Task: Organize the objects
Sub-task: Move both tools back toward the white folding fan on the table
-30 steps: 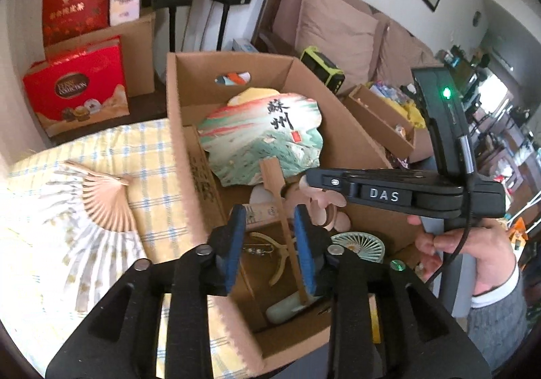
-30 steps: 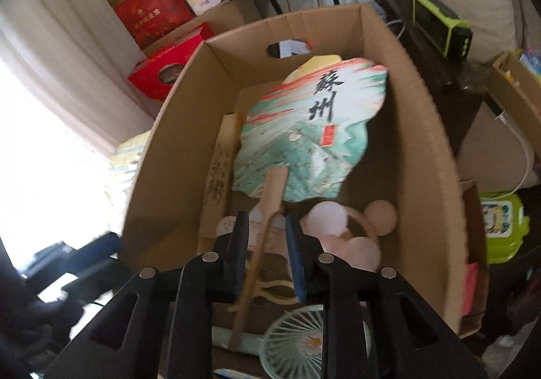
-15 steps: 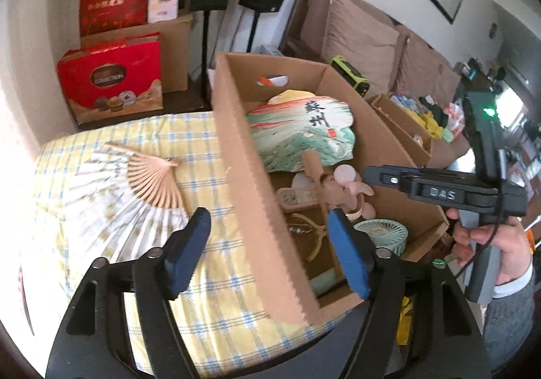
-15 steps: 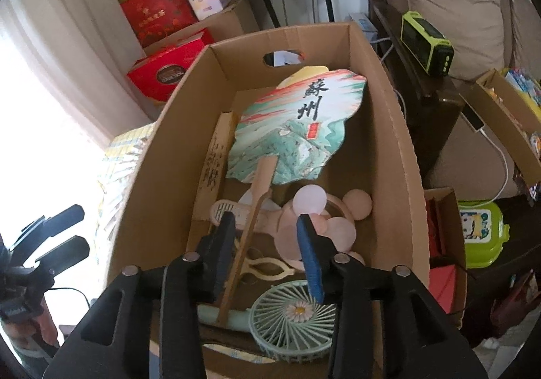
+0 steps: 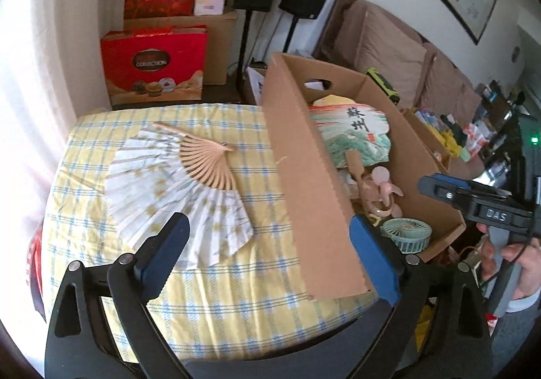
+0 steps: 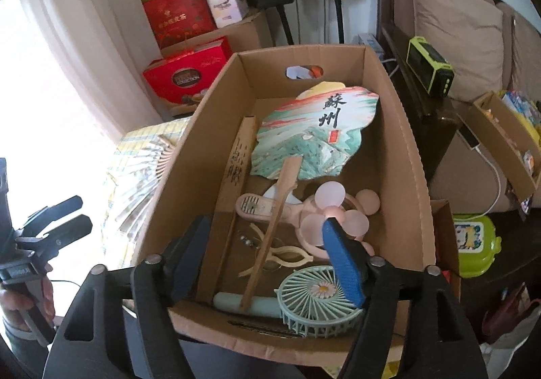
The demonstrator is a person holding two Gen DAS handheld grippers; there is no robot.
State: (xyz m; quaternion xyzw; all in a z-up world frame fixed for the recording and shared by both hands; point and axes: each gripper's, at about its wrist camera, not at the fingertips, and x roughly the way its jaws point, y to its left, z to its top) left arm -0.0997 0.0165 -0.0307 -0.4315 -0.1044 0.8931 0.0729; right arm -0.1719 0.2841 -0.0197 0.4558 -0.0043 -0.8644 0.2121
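Observation:
An open white folding fan [image 5: 175,189] with wooden ribs lies spread on the yellow checked cloth [image 5: 236,297]. Right of it stands an open cardboard box [image 5: 304,182], also in the right wrist view [image 6: 409,142]. Inside lie a painted paddle fan [image 6: 314,132], a folded wooden fan [image 6: 236,165], a pink handheld fan [image 6: 324,213] and a teal handheld fan [image 6: 318,294]. My left gripper [image 5: 267,257] is open and empty above the cloth, straddling the box's near corner. My right gripper [image 6: 267,260] is open and empty above the box's near end.
Red gift boxes [image 5: 155,64] and a brown carton stand behind the cloth. Two black speakers on stands [image 5: 304,3] and a brown sofa [image 5: 389,50] lie beyond. A green box [image 6: 473,243] and a low carton of items [image 6: 507,142] sit right of the cardboard box.
Both grippers opened wide and pulled back up from the box. The paddle fan's handle, earlier between both pairs of fingers, now lies free in the box. The left view swung left toward the folding fan.

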